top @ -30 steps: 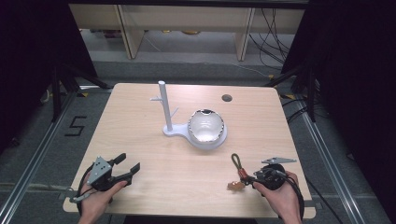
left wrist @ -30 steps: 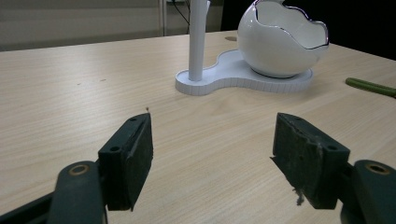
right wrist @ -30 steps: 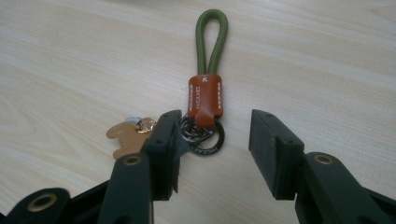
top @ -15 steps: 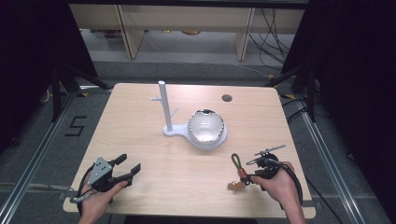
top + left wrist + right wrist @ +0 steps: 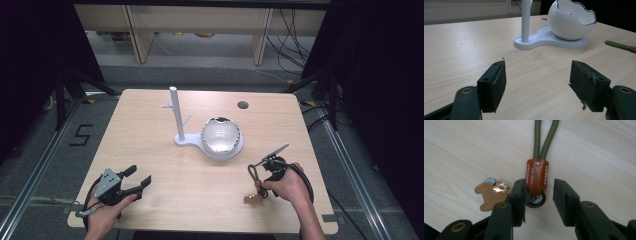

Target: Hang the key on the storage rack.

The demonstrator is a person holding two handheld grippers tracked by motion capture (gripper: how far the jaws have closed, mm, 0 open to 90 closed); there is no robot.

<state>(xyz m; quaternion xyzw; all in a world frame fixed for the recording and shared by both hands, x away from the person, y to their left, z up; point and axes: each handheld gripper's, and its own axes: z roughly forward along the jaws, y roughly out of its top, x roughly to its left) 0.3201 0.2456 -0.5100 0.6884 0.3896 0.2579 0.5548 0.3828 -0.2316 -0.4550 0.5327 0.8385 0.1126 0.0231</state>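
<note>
High view: the left tool (image 5: 137,181) sat wide and empty on the surface (image 5: 150,130); the white stand (image 5: 176,117) and bowl (image 5: 221,136) stood mid-surface; the right tool (image 5: 537,195), jaws just closing, straddled the green-corded keychain (image 5: 537,173) unpinched, beside its leather charm (image 5: 490,193).

Left claw (image 5: 139,181) low over the near edge, jaws wide apart, right claw (image 5: 537,195) angled down, jaws just closing
</note>
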